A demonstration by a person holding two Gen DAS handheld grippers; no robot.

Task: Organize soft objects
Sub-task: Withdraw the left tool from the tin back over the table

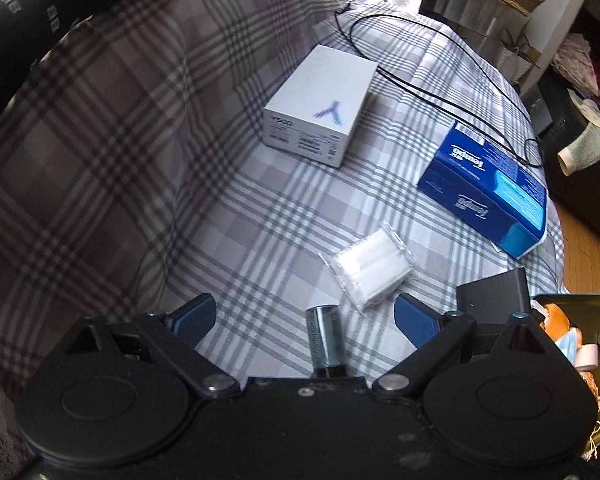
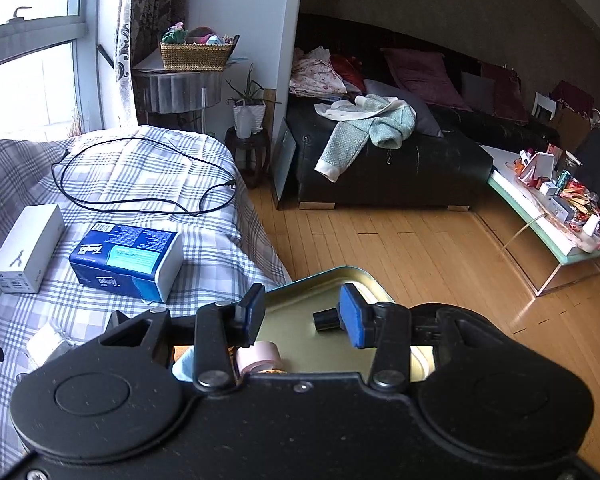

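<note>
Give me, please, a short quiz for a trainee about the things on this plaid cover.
1. True or false: the black cable lies on the plaid cover.
2. Which of these lies nearest to the left tongs? A: white box. B: clear packet of white pads. C: woven basket.
3. What colour is the Tempo tissue pack?
Key: 1 true; 2 B; 3 blue.
</note>
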